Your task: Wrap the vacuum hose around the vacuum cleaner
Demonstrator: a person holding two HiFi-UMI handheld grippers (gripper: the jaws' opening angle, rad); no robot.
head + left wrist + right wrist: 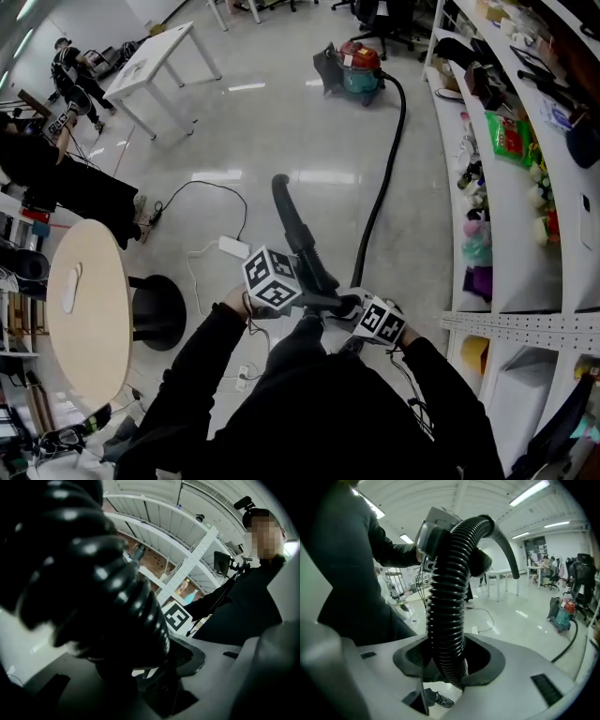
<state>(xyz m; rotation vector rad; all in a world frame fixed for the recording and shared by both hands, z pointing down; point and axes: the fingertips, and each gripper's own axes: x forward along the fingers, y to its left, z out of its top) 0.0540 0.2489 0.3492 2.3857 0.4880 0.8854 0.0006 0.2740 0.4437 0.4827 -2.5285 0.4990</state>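
A red and teal vacuum cleaner (361, 70) stands far off on the floor, and also shows in the right gripper view (563, 612). Its black ribbed hose (386, 173) runs across the floor up to my hands, and its curved rigid end (292, 220) rises beyond them. My left gripper (319, 300) is shut on the hose (108, 588), which fills most of the left gripper view. My right gripper (349, 306) is close beside the left one. The hose (447, 611) passes between the right gripper's (454, 674) jaws, which stand open with a gap on each side.
Tall white shelves (525, 197) packed with goods line the right side. A round wooden table (89, 300) and a black stool (155, 311) stand at my left. A white adapter with cables (234, 247) lies on the floor. A white table (155, 58) and people (75, 80) are farther back.
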